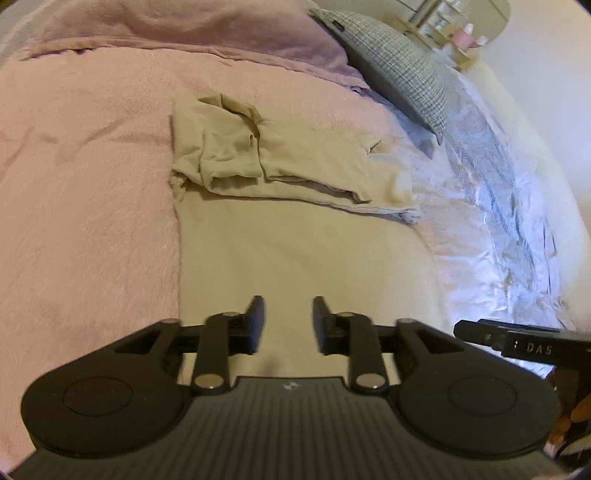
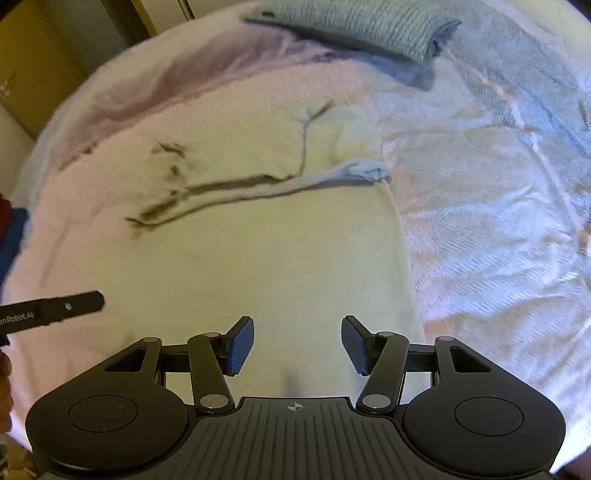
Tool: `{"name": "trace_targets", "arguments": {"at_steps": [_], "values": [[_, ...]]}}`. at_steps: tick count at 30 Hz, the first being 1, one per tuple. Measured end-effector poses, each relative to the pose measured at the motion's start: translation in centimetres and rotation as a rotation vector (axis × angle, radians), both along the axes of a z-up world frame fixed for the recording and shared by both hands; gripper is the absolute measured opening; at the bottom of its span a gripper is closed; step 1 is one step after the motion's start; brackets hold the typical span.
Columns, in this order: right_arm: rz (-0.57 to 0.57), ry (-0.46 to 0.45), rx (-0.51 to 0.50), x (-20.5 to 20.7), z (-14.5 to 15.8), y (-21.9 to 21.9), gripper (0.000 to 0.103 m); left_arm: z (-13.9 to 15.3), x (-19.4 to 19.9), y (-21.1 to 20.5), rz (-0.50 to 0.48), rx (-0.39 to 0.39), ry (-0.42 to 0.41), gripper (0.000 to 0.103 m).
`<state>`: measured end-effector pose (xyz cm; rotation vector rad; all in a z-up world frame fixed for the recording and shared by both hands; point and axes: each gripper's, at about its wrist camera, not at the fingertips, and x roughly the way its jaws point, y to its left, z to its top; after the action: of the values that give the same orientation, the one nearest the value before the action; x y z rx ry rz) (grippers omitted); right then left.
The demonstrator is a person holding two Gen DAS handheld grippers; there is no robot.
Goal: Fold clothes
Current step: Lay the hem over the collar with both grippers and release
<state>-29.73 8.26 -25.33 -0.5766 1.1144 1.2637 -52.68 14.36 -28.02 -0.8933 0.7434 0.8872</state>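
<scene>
A beige garment (image 1: 280, 206) lies flat on the pink bedspread (image 1: 85, 206), its far part folded over into a bunched band. My left gripper (image 1: 288, 321) hovers above its near plain part, fingers open with nothing between them. In the right wrist view the same garment (image 2: 266, 236) looks pale yellow, with the fold line running across it. My right gripper (image 2: 297, 343) hangs over its near edge, open and empty, blue pads (image 2: 242, 345) facing each other. Each gripper's side shows in the other's view, the right one (image 1: 517, 341) and the left one (image 2: 55, 306).
A grey checked pillow (image 1: 402, 62) lies at the far right of the bed. A whitish quilted cover (image 2: 498, 184) spreads to the right of the garment. A shelf with small items (image 1: 454, 29) stands beyond the bed. A wooden door (image 2: 40, 70) is at the far left.
</scene>
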Motion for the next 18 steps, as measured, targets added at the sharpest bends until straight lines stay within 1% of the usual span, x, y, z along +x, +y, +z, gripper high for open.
{"name": "trace_targets", "arguments": {"at_steps": [2,4,7,10,12,15,18], "values": [[0.005,0.005,0.008,-0.2,1.7,-0.5,0.056,2.5,0.3,-1.5,0.013,0.038,0.041,0.03],[0.007,0.009,0.019,-0.4,2.9,-1.1,0.056,4.6,0.9,-2.9,0.029,0.08,0.109,0.032],[0.018,0.002,0.037,-0.3,4.6,-3.4,0.056,7.0,1.8,-5.8,0.095,0.12,0.202,0.034],[0.055,0.004,0.079,0.1,6.4,-7.5,0.056,9.3,2.7,-9.8,0.155,0.137,0.267,0.036],[0.083,-0.005,0.085,0.6,7.3,-10.6,0.056,10.5,3.4,-12.9,0.181,0.158,0.3,0.038],[0.093,-0.029,0.102,1.3,8.4,-15.3,0.056,12.0,4.2,-17.9,0.19,0.191,0.346,0.042],[0.092,-0.036,0.107,2.2,9.3,-19.1,0.056,12.9,4.6,-22.2,0.193,0.194,0.36,0.042]]}}
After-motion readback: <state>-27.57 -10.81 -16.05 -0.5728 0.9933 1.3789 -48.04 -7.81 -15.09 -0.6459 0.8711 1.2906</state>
